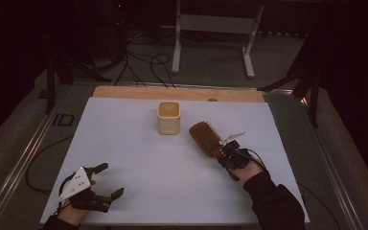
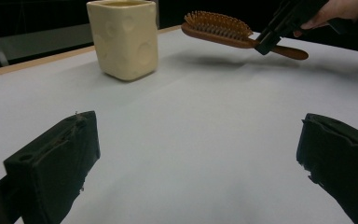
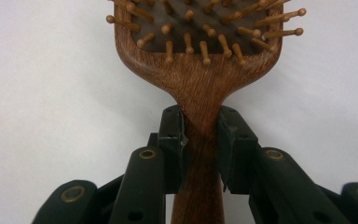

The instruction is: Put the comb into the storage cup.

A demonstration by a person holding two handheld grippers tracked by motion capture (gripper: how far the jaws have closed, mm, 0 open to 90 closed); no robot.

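Fingers (image 3: 172, 135) of our right gripper (image 3: 200, 140) clamp the hairbrush (image 3: 200, 70) by its neck, lifted off the bench (image 1: 139, 158) just right of the cup (image 1: 168, 118). Our left gripper (image 1: 106, 179), nearer us than the cup, has its fingers apart.

hairbrush (image 3: 200, 70) head cut off by the top edge, handle end by the bottom edge, right gripper view

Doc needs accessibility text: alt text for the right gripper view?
The right gripper clamps its two black jaws on the neck of a wooden hairbrush, just below the head. The brush points up, with its wooden bristle pins facing the camera. Behind it lies a plain white table.
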